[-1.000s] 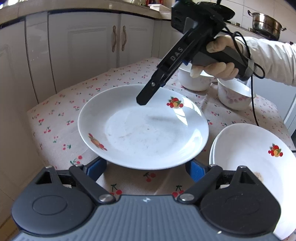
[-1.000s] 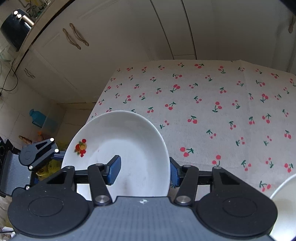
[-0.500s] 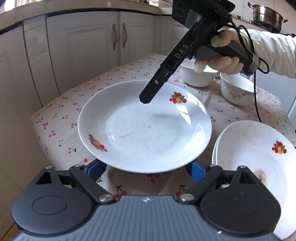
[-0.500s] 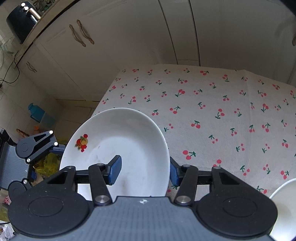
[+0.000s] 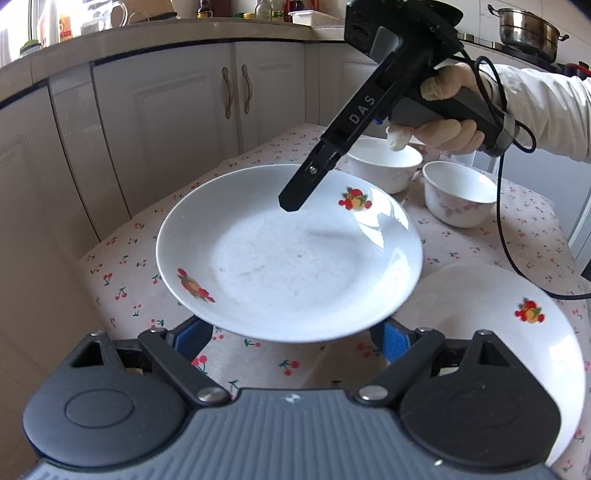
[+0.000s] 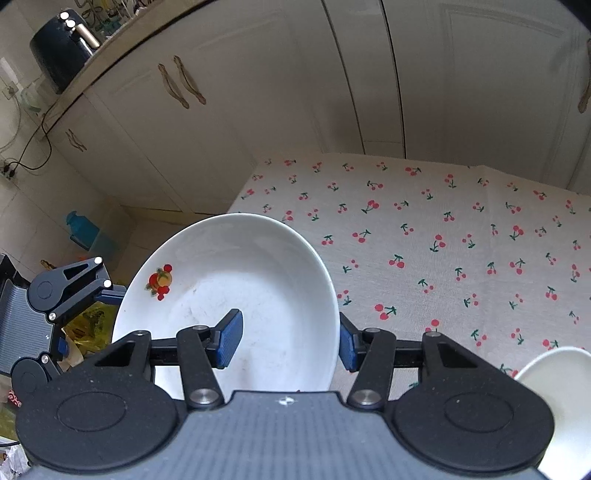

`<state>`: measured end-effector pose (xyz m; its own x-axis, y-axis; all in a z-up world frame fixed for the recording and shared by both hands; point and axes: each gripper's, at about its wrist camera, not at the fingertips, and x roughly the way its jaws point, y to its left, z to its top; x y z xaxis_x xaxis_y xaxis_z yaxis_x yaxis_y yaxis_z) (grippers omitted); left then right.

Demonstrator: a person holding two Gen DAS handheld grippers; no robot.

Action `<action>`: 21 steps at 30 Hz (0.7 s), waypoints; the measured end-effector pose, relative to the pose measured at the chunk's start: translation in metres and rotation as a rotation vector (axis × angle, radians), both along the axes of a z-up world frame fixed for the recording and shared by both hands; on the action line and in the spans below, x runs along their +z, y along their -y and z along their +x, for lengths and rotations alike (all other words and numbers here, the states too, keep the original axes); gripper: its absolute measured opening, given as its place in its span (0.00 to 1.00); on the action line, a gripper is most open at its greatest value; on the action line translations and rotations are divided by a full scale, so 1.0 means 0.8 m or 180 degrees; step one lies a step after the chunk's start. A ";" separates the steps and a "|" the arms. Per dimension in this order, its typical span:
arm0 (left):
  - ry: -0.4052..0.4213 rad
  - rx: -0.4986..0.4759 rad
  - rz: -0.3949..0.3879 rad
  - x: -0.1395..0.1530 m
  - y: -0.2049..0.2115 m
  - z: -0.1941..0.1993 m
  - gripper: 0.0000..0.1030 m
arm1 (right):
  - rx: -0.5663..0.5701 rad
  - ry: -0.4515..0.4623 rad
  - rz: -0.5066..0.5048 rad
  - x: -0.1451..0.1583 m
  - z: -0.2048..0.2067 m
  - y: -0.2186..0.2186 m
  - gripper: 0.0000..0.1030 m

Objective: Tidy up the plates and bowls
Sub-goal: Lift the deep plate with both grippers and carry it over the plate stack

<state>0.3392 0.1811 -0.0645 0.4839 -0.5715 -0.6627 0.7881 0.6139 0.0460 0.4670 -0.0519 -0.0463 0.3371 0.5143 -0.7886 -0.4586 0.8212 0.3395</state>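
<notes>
Plate (image 5: 295, 258) first: it is up in the air, clear of the table, a white one with fruit prints on its rim, roughly level with a slight tilt. My left gripper (image 5: 291, 341) sits at its near edge with the fingers spread wide. The blue pads show below the rim on either side, and I cannot tell whether they touch it; I judge they are there as a guard against tipping, not as a grip. My right gripper (image 6: 289, 342) does the carrying. Its fingers are clamped on the far rim, one pad inside the dish and one outside under the lip, which is why the plate hangs from one edge. Behind it, a gloved hand (image 5: 443, 122) holds the handle, cable trailing. Beyond, two white bowls (image 5: 384, 162) (image 5: 460, 195) stand side by side on the table, near each other but not nested. At my near right lies another plate (image 5: 498, 325) of the same pattern, flat on the cloth; I take it as the spot where this one should be stacked. The table wears a pale cloth (image 6: 443, 240) printed with cherries. Cream cabinets (image 5: 166, 129) run along the left under a cluttered worktop (image 5: 184, 37), and a steel pot (image 5: 528, 26) sits far right.
</notes>
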 end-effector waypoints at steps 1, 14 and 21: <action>0.0016 0.0004 0.0009 0.003 0.001 -0.005 0.89 | -0.0002 0.0012 0.0021 0.004 -0.005 0.001 0.57; -0.0004 0.0066 -0.0026 0.032 0.015 -0.089 0.89 | 0.0070 0.0003 0.0090 0.030 -0.086 0.017 0.57; -0.0092 0.0119 -0.0061 0.029 0.022 -0.129 0.89 | 0.0122 -0.0045 0.0094 0.026 -0.131 0.023 0.57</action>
